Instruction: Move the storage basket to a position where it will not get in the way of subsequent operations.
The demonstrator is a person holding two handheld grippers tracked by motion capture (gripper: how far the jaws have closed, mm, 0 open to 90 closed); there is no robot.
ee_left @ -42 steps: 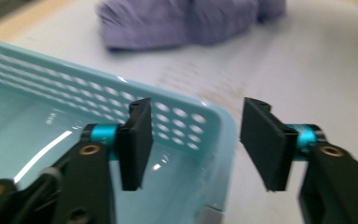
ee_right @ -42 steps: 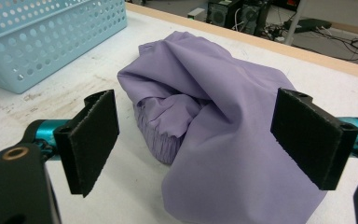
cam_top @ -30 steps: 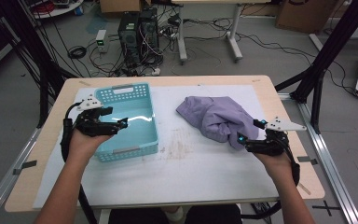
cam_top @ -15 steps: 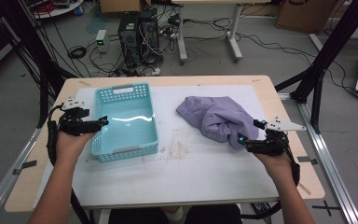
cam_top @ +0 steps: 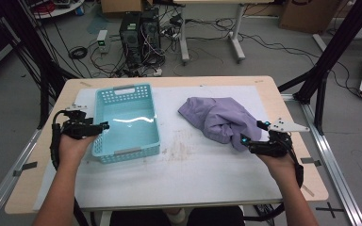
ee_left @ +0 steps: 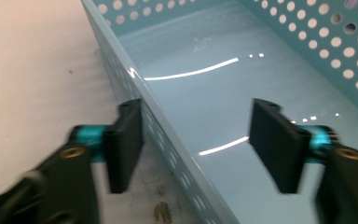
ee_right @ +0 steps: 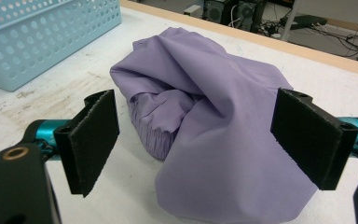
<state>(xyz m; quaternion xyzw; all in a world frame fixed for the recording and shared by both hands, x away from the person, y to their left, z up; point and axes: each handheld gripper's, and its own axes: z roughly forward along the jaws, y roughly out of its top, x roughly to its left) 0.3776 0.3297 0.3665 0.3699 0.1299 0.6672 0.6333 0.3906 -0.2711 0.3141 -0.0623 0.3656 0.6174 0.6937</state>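
A light blue perforated basket [cam_top: 128, 151] stands empty on the left half of the table. My left gripper [cam_top: 102, 127] is at its left side and straddles the left wall [ee_left: 113, 56]: one pad [ee_left: 125, 142] is outside by the wall, the other pad [ee_left: 274, 140] hangs inside over the floor. Its jaws have just been closing, with a wide gap still left on the inner side. A crumpled purple cloth [cam_top: 219, 117] lies right of centre. My right gripper [cam_top: 250, 135] is open at the cloth's near right corner, and the cloth [ee_right: 214, 121] lies between and ahead of its pads.
The white mat [cam_top: 193, 165] covers most of the wooden table [cam_top: 311, 183]. Computer towers [cam_top: 139, 33], cables and desk legs stand on the floor behind the far edge. A black frame post [cam_top: 330, 52] rises at the right.
My left hand has moved left, from over the basket's inside to its left wall, and its jaws have narrowed. The right hand and the cloth have not moved.
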